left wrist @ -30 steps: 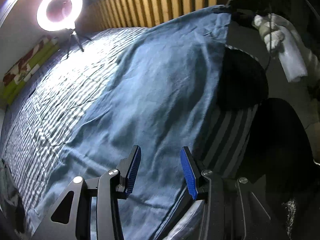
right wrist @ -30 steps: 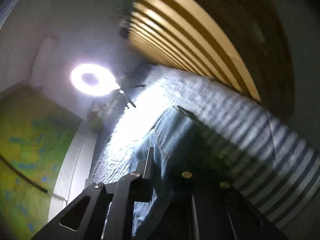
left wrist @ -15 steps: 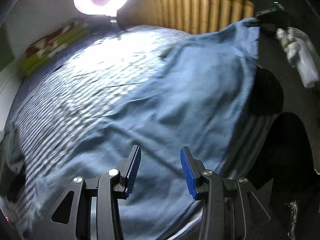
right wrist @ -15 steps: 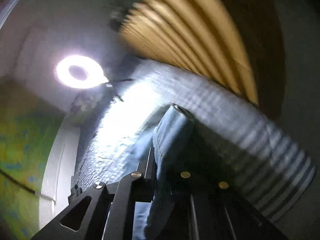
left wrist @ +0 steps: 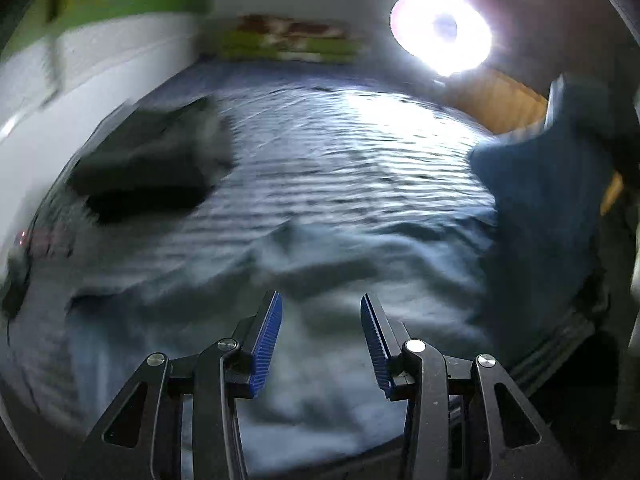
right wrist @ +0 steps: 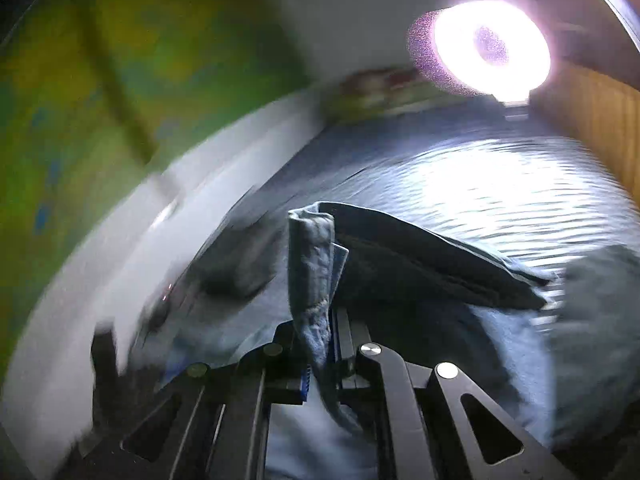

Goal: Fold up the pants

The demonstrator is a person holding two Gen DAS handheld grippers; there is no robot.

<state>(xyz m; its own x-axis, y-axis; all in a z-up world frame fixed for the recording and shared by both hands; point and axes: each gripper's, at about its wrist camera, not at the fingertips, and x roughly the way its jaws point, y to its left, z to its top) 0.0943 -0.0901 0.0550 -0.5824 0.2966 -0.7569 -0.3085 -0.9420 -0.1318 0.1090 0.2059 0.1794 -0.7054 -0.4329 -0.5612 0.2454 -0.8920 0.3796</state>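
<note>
Pants (right wrist: 316, 264) | hem clenched in right tool (right wrist: 326, 344) | left tool (left wrist: 320, 344) released, above spread denim

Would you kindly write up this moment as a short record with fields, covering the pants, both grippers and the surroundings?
surface: striped bedsheet
pants: blue jeans, partly spread on the sheet, one edge lifted at the right
right gripper: shut on a bunched edge of the jeans
left gripper: open, nothing between its fingers, above the spread denim
other item: dark folded garment lying on the sheet, left side
lighting: ring light at the far end of the bed
image quality: motion blur in both views
</note>
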